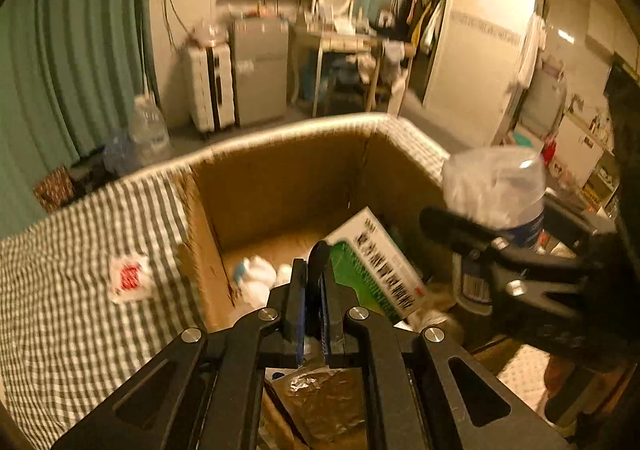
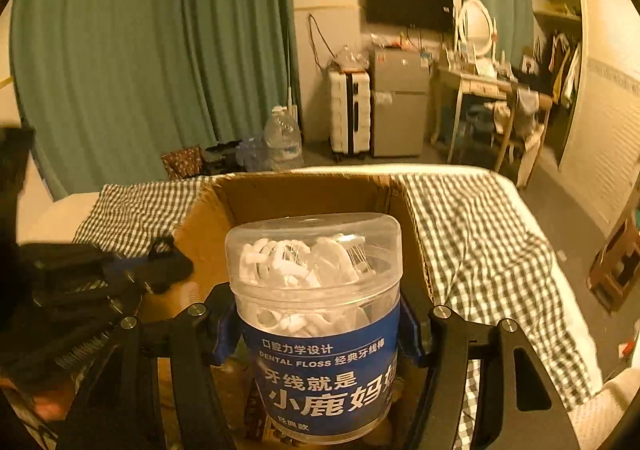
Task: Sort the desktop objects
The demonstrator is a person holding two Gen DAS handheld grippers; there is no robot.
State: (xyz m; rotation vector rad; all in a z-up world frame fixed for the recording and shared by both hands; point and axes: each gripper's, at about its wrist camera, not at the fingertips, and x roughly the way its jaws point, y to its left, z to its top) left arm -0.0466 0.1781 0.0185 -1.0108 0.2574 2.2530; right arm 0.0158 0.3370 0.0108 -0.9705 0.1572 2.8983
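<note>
An open cardboard box (image 1: 280,185) stands on a green-checked cloth. Inside it lie a green-and-white carton (image 1: 376,266) and some white crumpled items (image 1: 256,278). My left gripper (image 1: 310,262) hangs over the box's near side, its jaws shut with nothing visible between them. In the right wrist view my right gripper (image 2: 318,326) is shut on a clear dental floss jar (image 2: 316,290) with a blue label, held upright just before the box (image 2: 300,193). The left wrist view shows that jar (image 1: 496,189) at the right, above the box's right edge. The left gripper (image 2: 160,270) is a dark blur at the left.
A small white-and-red packet (image 1: 128,278) lies on the checked cloth (image 1: 80,290) left of the box. A foil packet (image 1: 320,390) lies under the left gripper. On the floor beyond are a water jug (image 2: 282,141), a white suitcase (image 2: 350,113), a small fridge (image 2: 400,101) and a desk (image 2: 480,89).
</note>
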